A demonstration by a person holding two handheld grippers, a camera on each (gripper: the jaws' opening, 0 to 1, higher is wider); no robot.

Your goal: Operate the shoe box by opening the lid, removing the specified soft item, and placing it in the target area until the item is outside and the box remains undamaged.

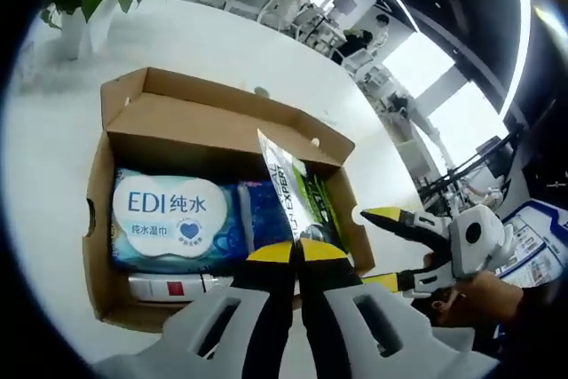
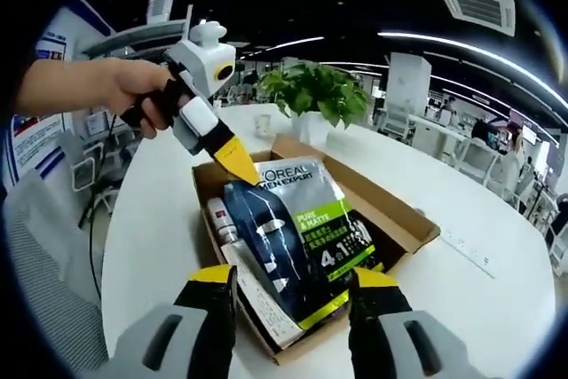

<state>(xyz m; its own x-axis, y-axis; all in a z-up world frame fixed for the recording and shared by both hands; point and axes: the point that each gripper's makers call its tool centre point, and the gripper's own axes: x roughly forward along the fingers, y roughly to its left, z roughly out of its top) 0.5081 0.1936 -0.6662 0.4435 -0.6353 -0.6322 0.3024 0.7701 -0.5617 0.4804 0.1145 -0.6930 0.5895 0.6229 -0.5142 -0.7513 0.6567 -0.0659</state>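
The box (image 1: 120,175) sits open on the white bench (image 1: 204,46); left gripper (image 1: 296,253) jaws pinch the pouch (image 2: 306,237), right gripper (image 2: 293,288) jaws spread around it.

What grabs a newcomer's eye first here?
The dark L'Oreal Men Expert pouch with a green band, held up out of the open brown cardboard shoe box by the left gripper, pinched at its top edge. Next, the blue-and-white EDI wet-wipes pack lying in the box, and the right gripper open around the pouch's lower end.
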